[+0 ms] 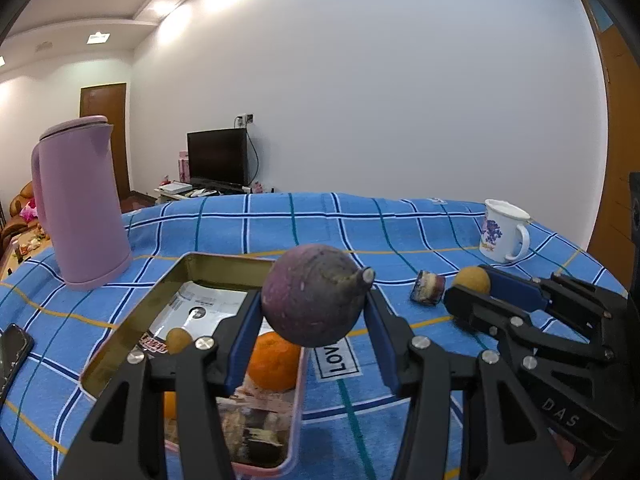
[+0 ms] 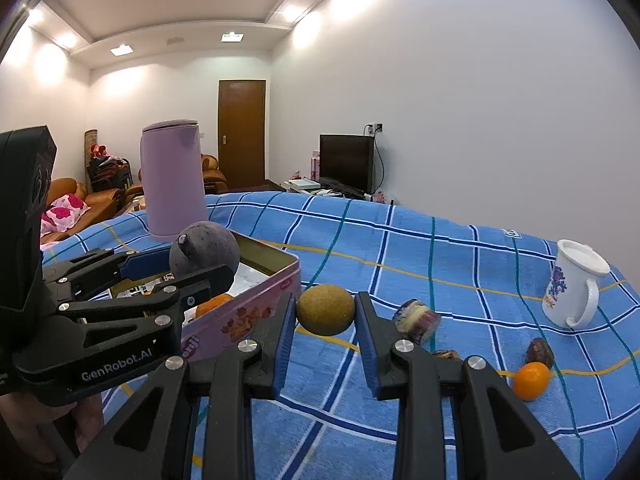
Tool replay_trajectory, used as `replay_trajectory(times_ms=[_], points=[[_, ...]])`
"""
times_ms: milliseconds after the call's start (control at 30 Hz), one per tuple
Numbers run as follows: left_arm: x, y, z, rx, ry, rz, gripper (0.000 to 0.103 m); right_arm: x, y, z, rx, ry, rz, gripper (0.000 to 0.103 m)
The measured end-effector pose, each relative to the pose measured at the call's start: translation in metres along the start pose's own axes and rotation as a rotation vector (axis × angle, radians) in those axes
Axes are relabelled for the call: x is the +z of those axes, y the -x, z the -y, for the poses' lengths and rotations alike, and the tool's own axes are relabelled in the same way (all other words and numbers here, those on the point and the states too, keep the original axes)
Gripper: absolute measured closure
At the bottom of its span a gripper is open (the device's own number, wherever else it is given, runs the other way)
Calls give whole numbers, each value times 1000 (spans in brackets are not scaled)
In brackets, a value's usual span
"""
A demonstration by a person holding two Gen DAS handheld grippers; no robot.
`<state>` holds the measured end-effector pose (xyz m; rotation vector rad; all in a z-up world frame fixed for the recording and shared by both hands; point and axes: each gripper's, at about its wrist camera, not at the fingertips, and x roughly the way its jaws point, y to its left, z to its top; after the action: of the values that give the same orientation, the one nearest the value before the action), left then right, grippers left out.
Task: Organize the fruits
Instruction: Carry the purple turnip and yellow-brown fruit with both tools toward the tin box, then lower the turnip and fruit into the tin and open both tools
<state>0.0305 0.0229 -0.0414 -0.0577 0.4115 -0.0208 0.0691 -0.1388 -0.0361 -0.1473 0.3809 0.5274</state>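
walls [image 2: 460, 100] white | door [image 2: 241, 132] brown | ceiling lights [image 2: 232, 37] on | sofa [image 2: 76, 200] tan

Right gripper [image 2: 325, 312] clamps yellow-brown round fruit [image 2: 325, 310] above blue plaid cloth [image 2: 440, 280]. Left gripper [image 2: 200, 264] holds purple fruit [image 2: 204, 249] over pink tin [image 2: 256, 304]. Orange [image 2: 531, 381] near mug [image 2: 572, 284].

The left wrist view looks forward and slightly down along its own fingers, close above the pink tin [image 1: 120, 344] at 7 o'clock, facing the white wall; the other gripper enters at 4 o'clock. The right wrist view looks the same way from just to the right, low over the blue checked cloth [image 2: 460, 292], with the other gripper at 9 o'clock. Both share the cloth, tin, lilac kettle [image 1: 80, 204], white mug [image 2: 572, 288] at 3 o'clock and television [image 2: 346, 162].
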Motion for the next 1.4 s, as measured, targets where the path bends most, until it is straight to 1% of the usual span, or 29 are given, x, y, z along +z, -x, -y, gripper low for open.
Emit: replay_trajectory(times_ms=[300, 900, 1267, 1400], points=[[-1, 1, -14, 16, 19, -3, 49, 2, -7, -12, 23, 18, -10, 71], [0, 5, -56, 70, 68, -12, 49, 11, -28, -42, 74, 56, -35, 71], [3, 2, -88, 123, 97, -41, 49, 23, -40, -63, 121, 85, -36, 71], [4, -1, -92, 136, 89, -56, 49, 25, -46, -68, 132, 90, -43, 71]])
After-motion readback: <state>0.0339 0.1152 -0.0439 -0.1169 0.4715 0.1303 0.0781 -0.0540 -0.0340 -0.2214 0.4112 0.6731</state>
